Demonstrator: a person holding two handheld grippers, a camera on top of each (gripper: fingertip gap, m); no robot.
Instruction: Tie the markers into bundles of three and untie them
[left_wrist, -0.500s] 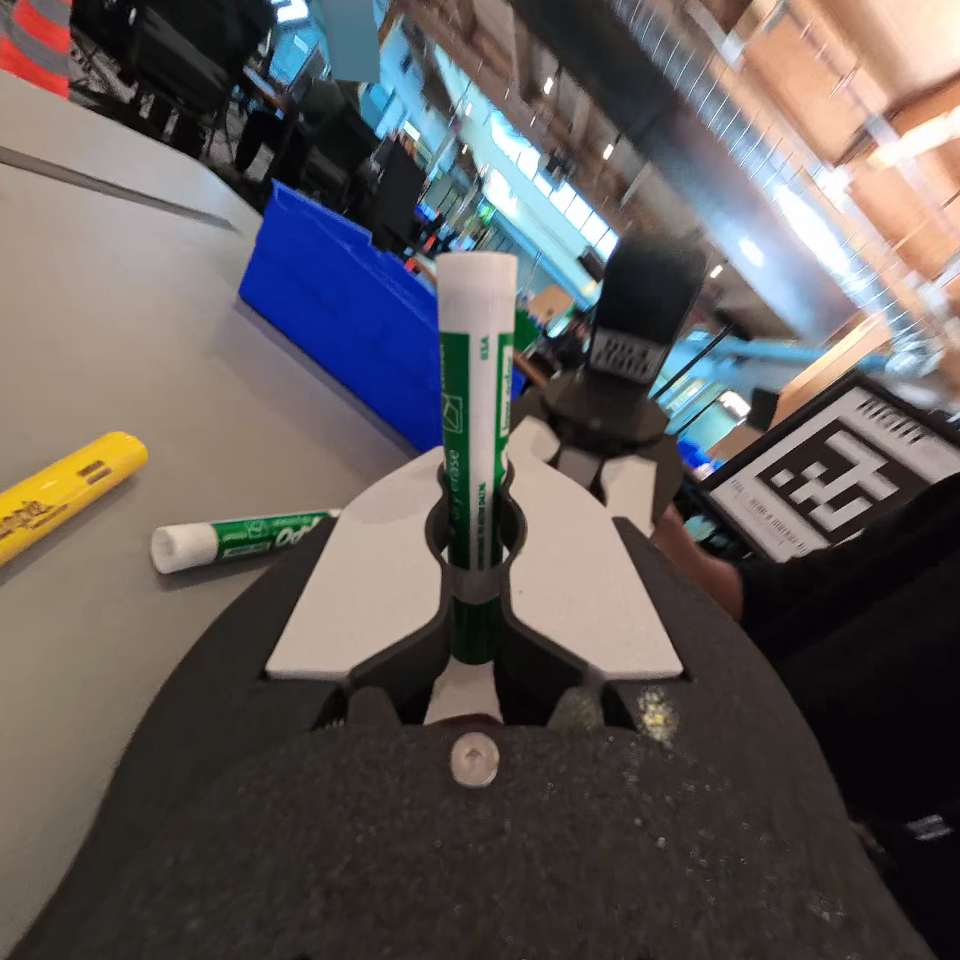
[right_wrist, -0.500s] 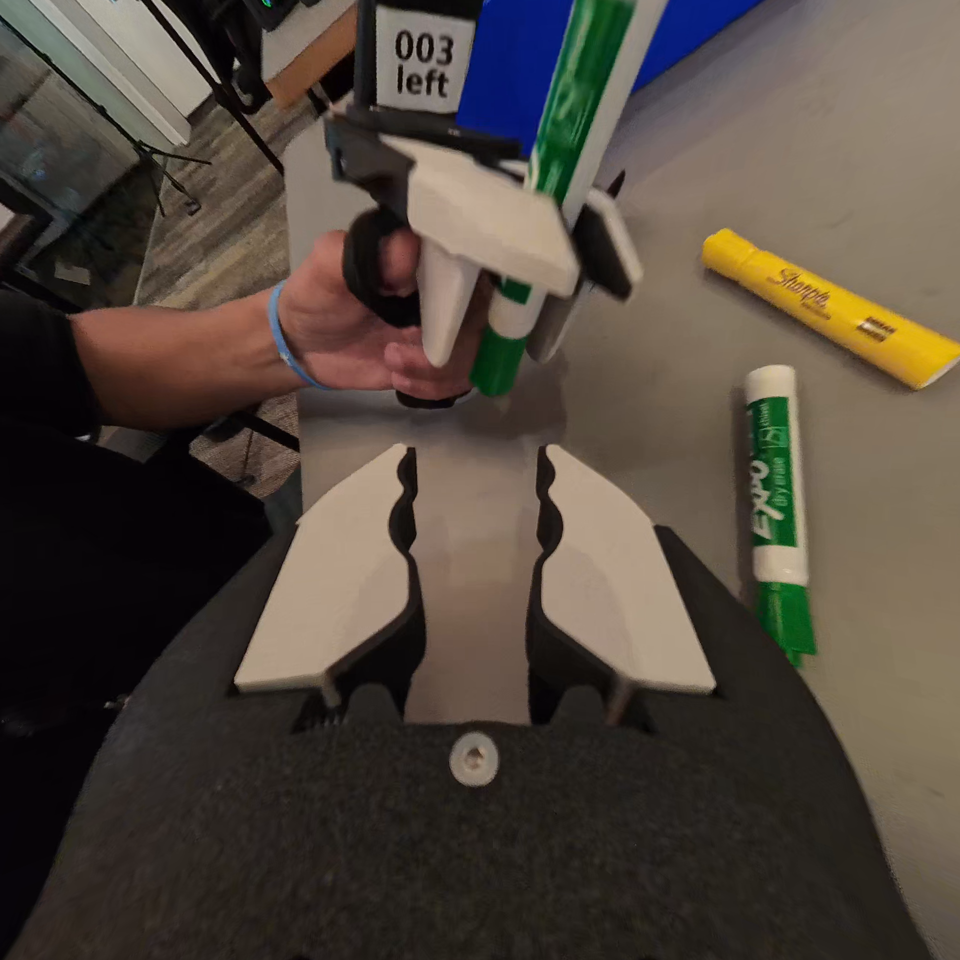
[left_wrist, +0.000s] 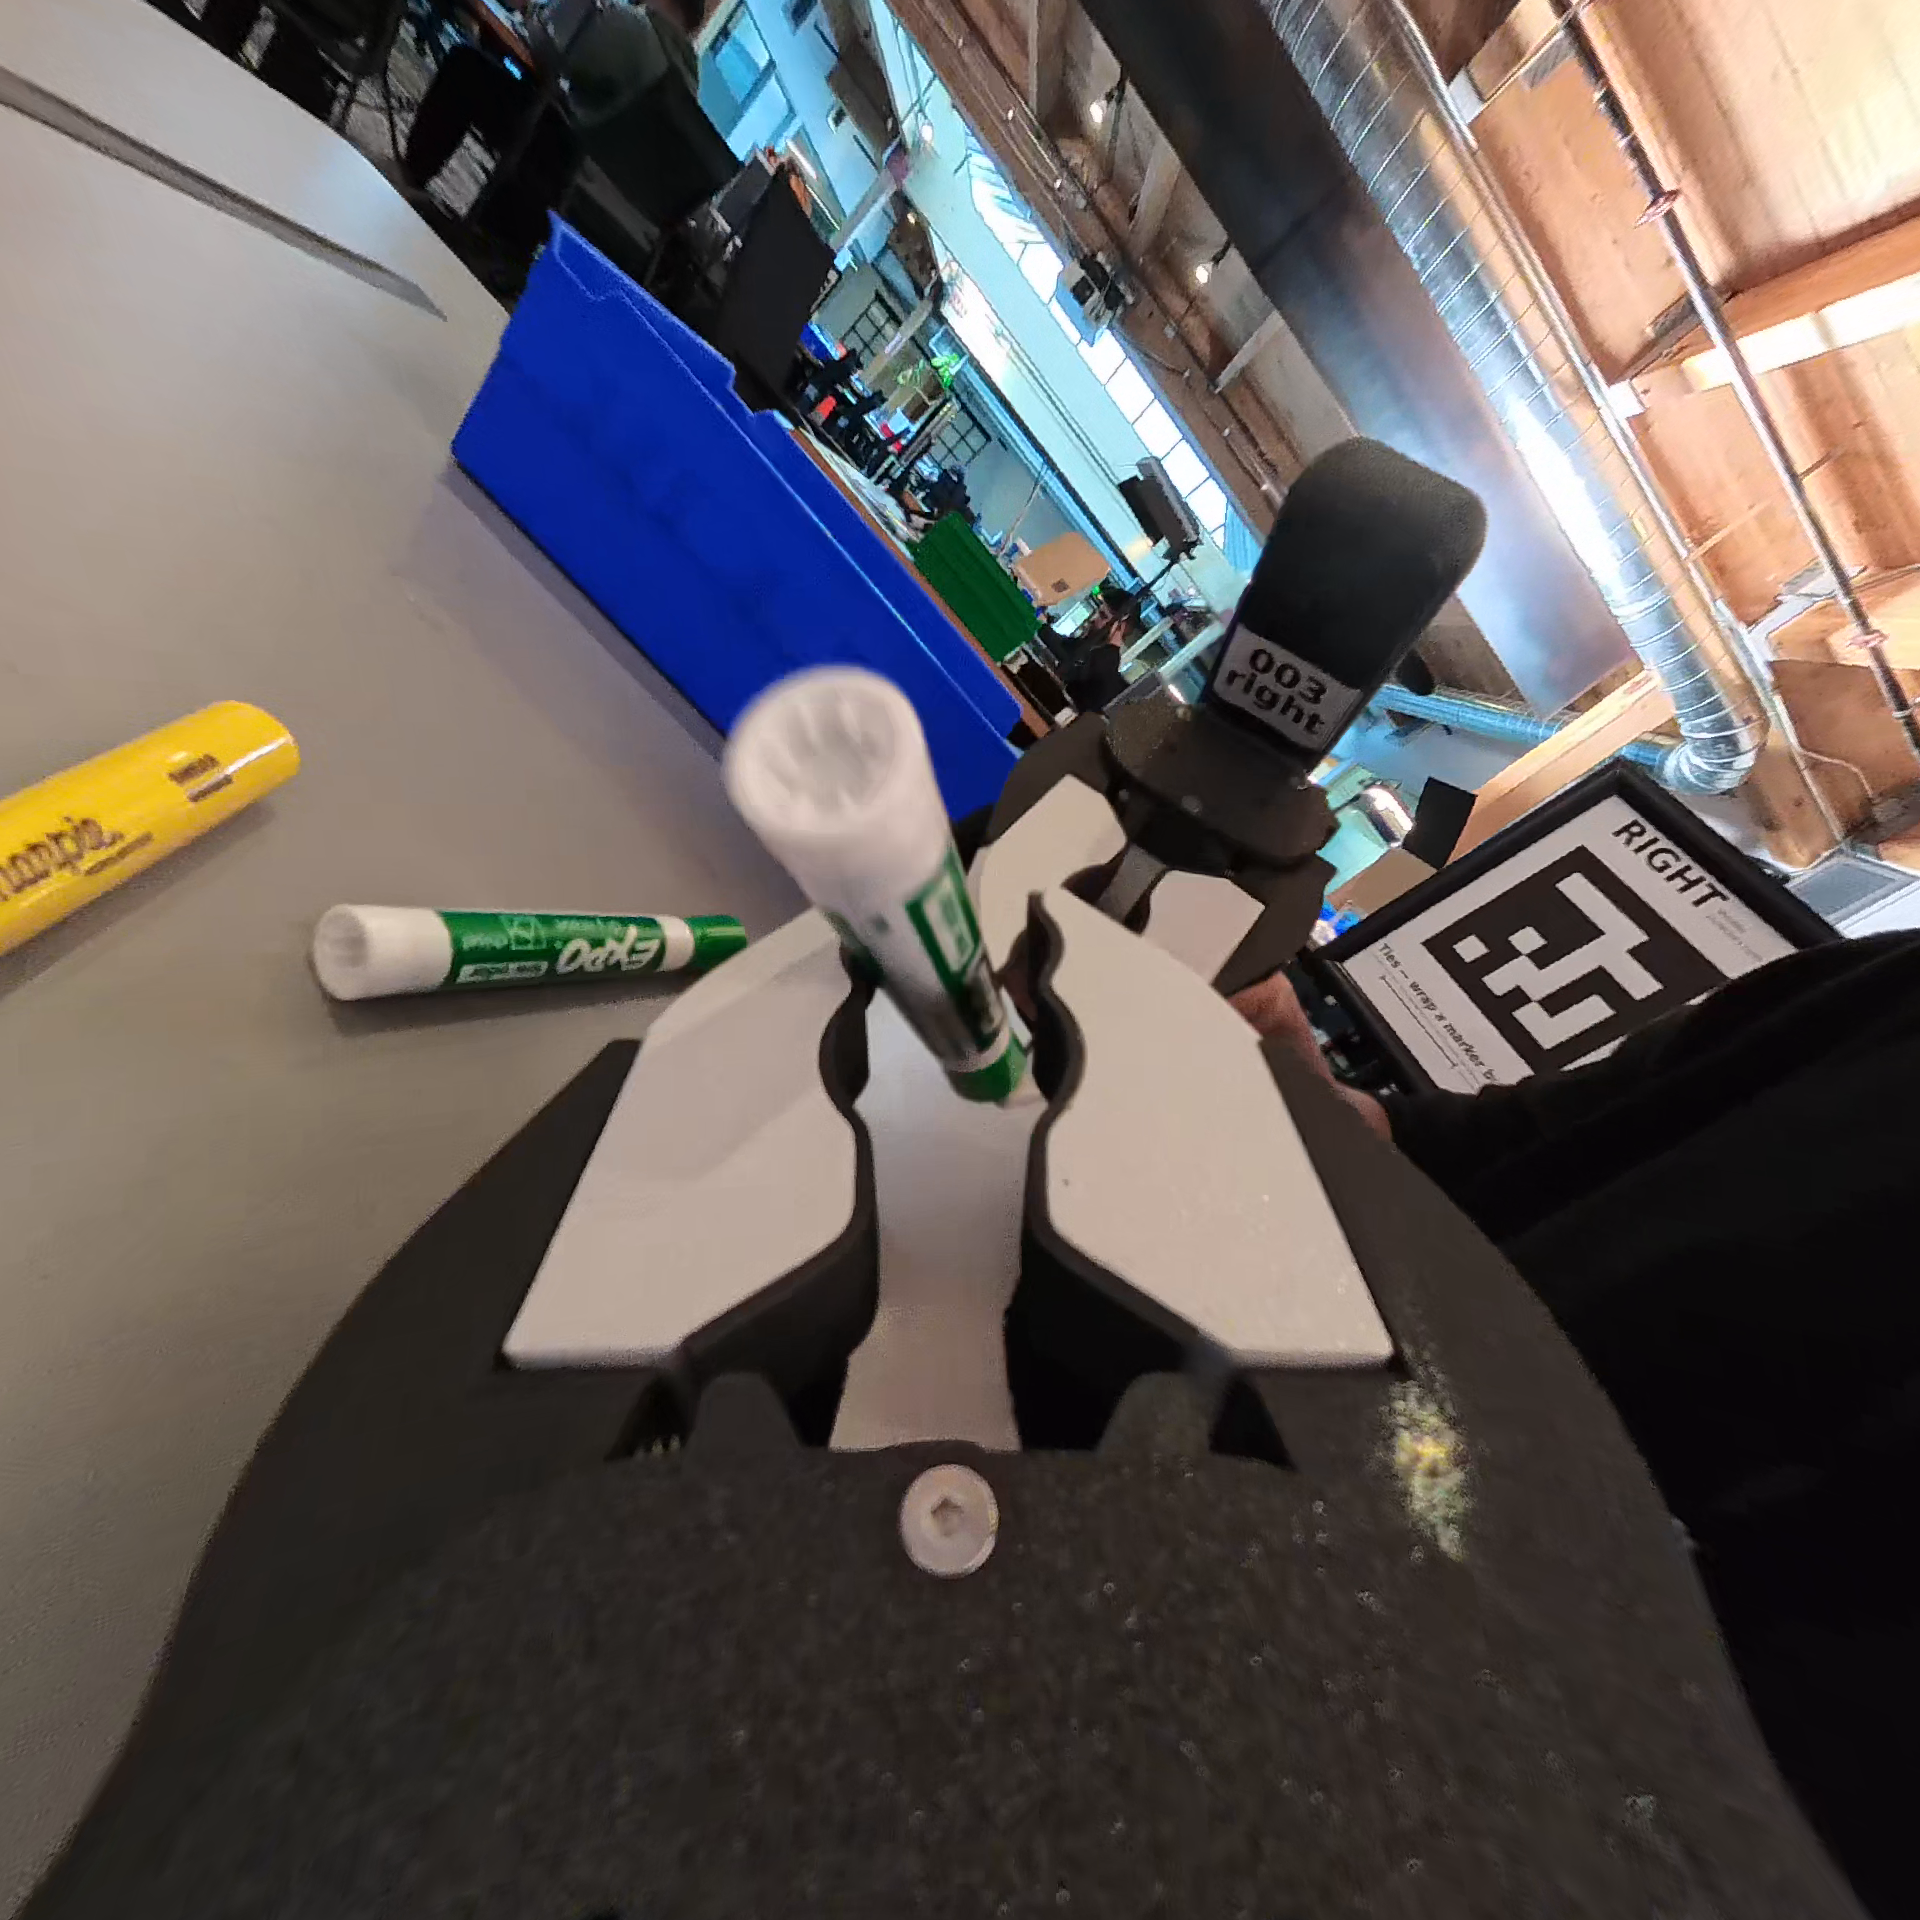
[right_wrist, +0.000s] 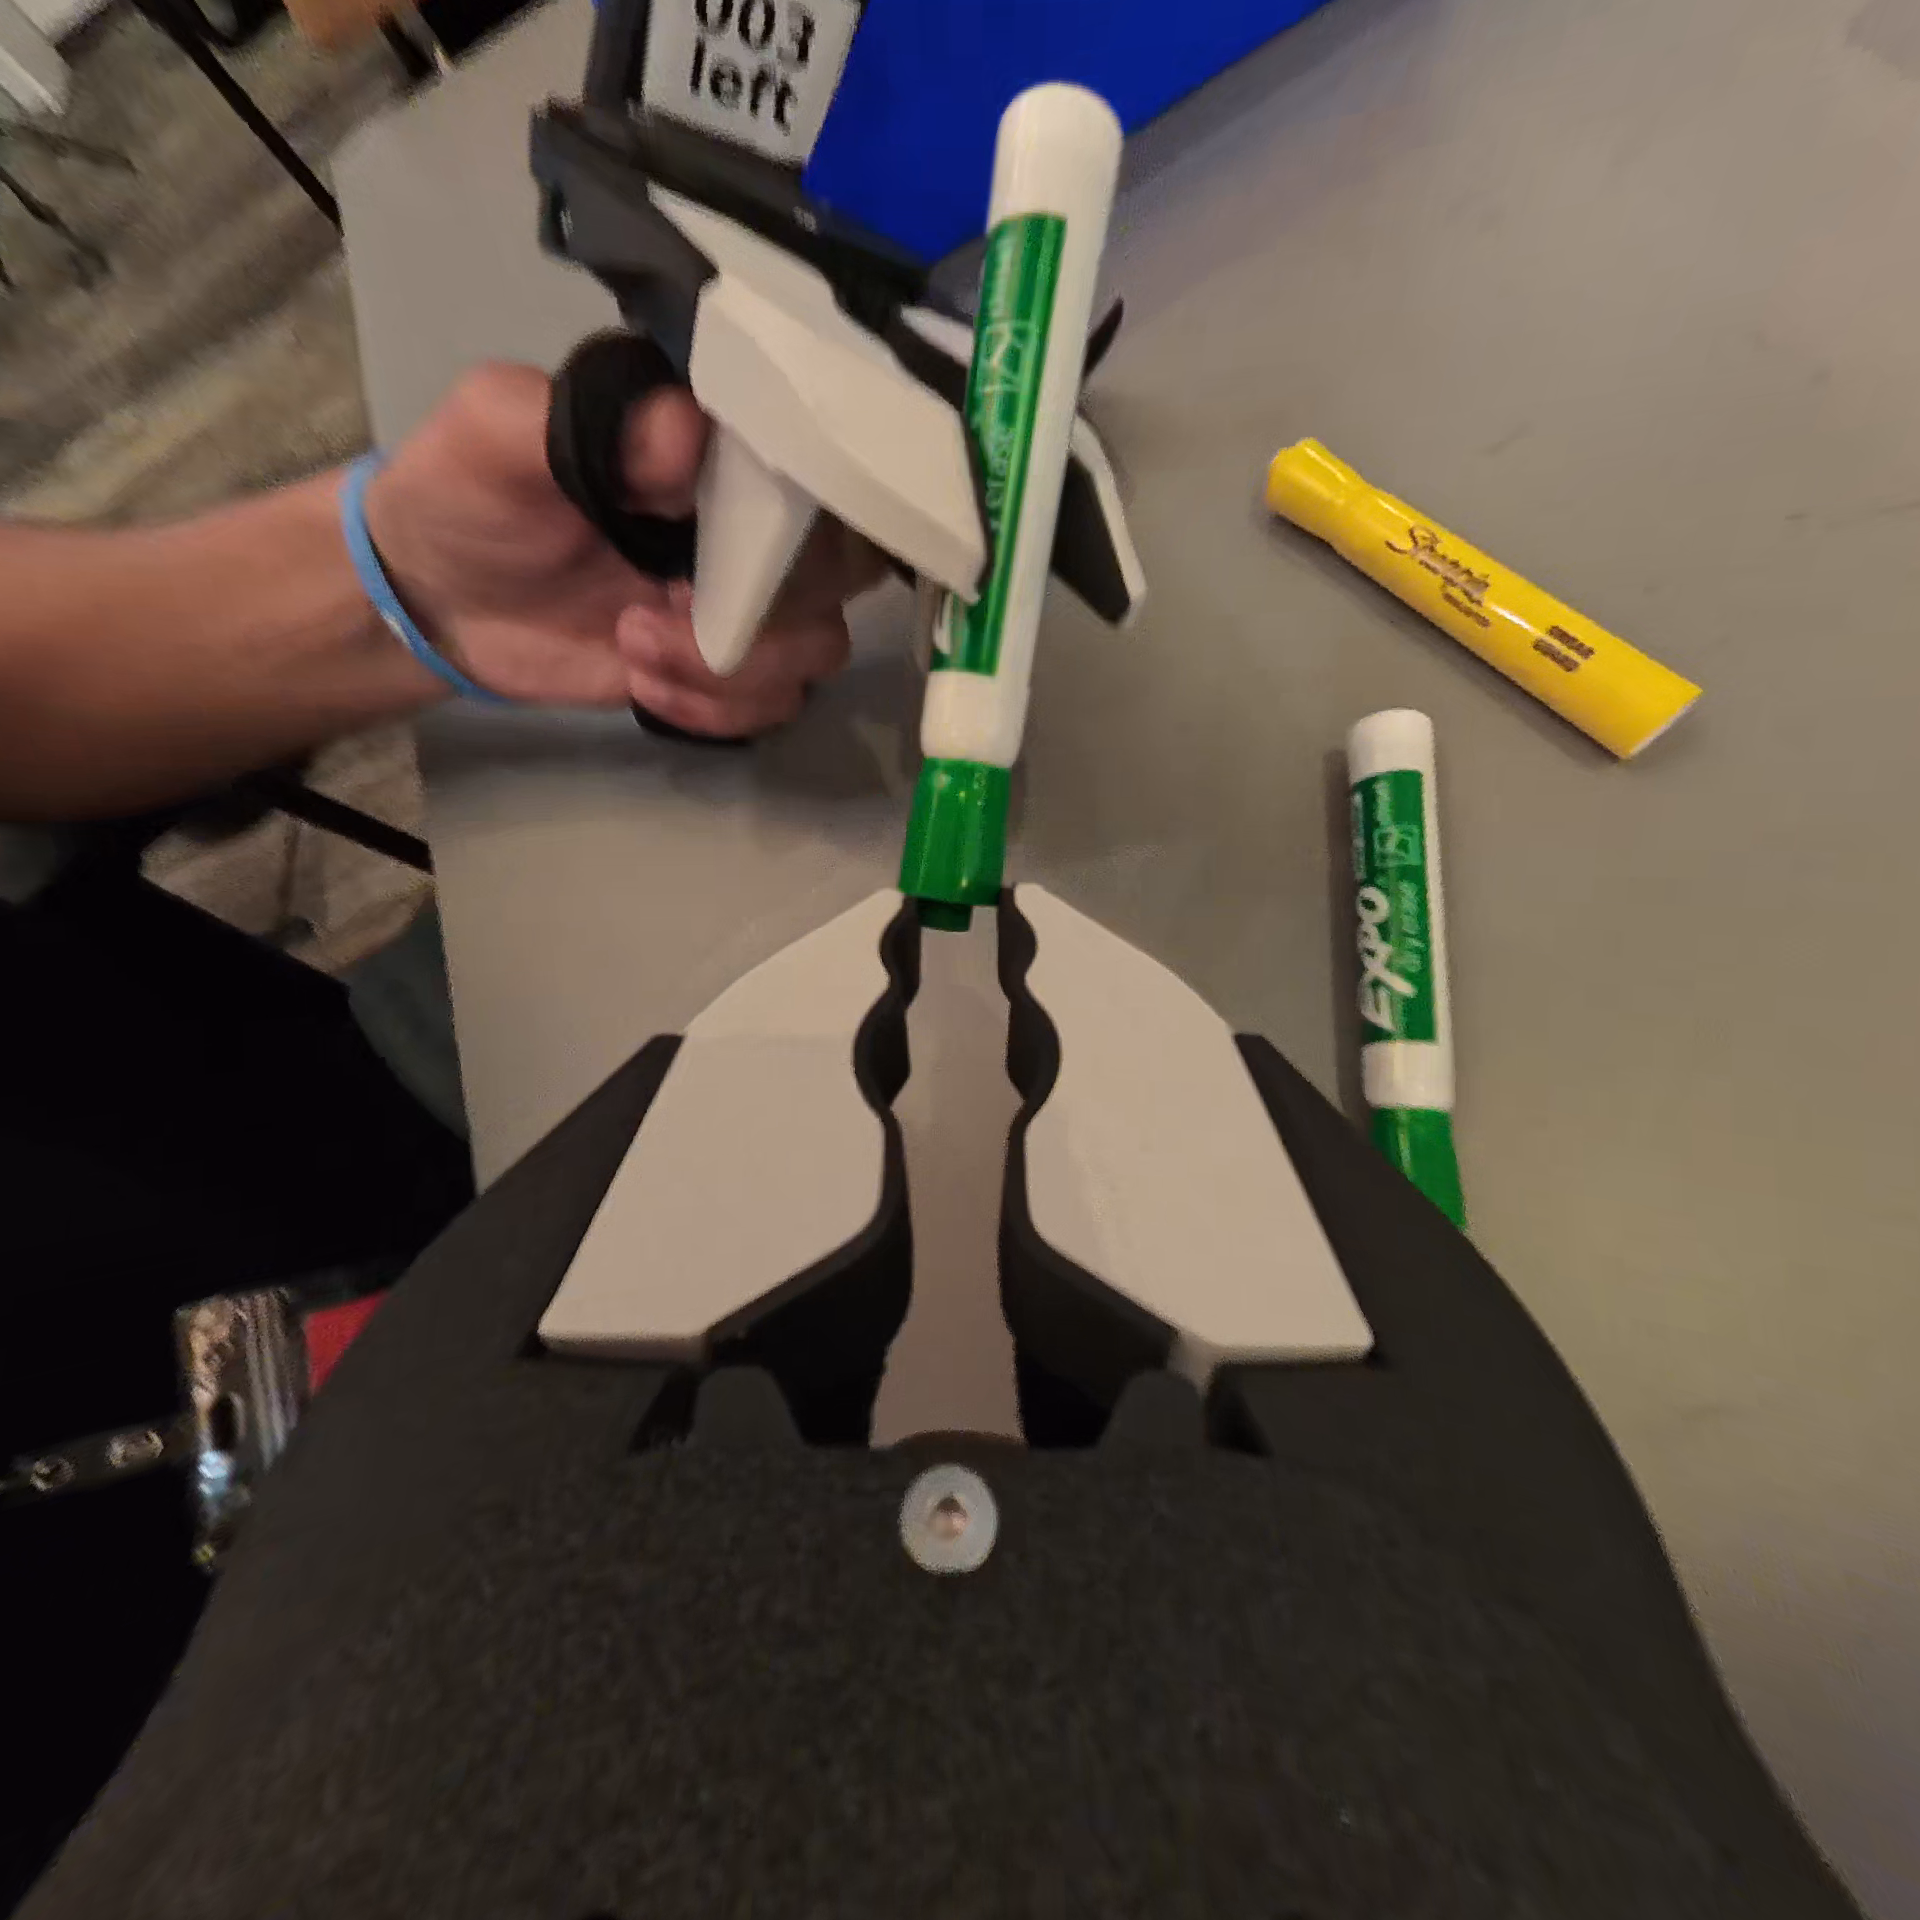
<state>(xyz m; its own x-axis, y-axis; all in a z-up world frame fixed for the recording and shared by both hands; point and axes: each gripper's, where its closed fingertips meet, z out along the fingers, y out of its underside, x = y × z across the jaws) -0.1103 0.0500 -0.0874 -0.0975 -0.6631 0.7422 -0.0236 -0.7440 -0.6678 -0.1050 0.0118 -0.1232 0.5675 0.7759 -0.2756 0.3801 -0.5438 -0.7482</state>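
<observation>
L gripper (right_wrist: 997, 499), gripped by a hand (right_wrist: 582, 582) w/ a blue wristband (right_wrist: 390, 592), is standing spread wide around a green marker (right_wrist: 1003, 499); can't tell if its fingers are touching it. R gripper (right_wrist: 954, 914) is closing on that marker's green cap end, holding it tilted above the grey table (right_wrist: 1558, 260). Right of that: 2nd green marker (right_wrist: 1397, 914) and yellow marker (right_wrist: 1475, 597) are lying flat (blue bin (left_wrist: 727, 561) sitting behind).

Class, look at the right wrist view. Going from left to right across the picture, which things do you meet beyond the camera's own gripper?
Person's hand → left hand-held gripper → upright green marker → green marker lying on the table → yellow marker.
</observation>
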